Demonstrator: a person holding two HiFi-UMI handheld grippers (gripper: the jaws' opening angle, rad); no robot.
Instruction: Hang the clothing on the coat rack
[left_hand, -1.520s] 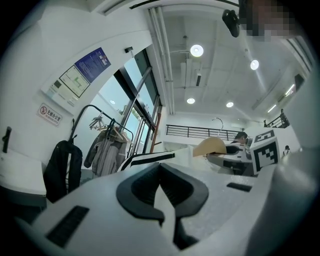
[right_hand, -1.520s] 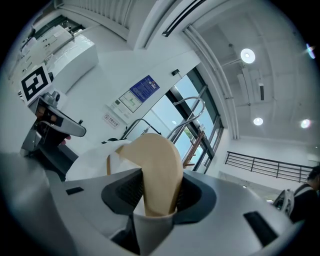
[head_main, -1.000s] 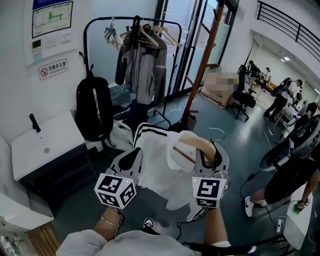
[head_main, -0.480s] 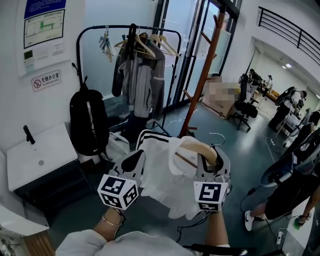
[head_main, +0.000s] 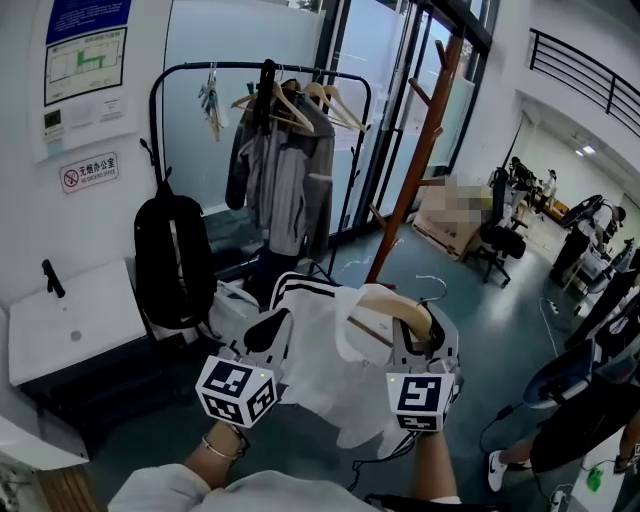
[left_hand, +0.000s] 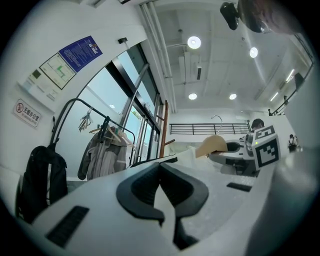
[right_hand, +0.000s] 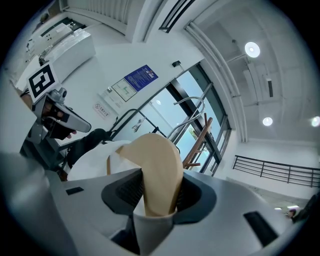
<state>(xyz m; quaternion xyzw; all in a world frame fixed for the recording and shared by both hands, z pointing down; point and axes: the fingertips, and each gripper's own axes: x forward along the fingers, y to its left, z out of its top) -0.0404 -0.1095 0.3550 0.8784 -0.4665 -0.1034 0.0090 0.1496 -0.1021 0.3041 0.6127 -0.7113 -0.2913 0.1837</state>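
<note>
A white garment (head_main: 320, 355) with black stripes at its collar hangs on a wooden hanger (head_main: 392, 300), and both grippers carry it in the air. My left gripper (head_main: 266, 336) is shut on a fold of the white cloth (left_hand: 165, 200). The hanger's wooden arm (right_hand: 160, 170) is clamped in my right gripper (head_main: 414, 332), whose jaws stand shut on it (right_hand: 157, 192). A brown wooden coat stand (head_main: 418, 150) rises ahead, a little right of the garment, and shows in both gripper views (left_hand: 163, 127) (right_hand: 198, 142). The hanger's wire hook (head_main: 432, 284) points away from me.
A black clothes rail (head_main: 262, 68) at the back holds grey jackets (head_main: 285, 170) and several bare hangers. A black backpack (head_main: 172, 250) hangs at the left above a white cabinet (head_main: 65, 325). An office chair (head_main: 495, 242) and people stand at the right; a cable lies on the floor.
Both grippers have carried the garment and hanger forward across the room toward the racks. The hold of each gripper looks the same as before.
</note>
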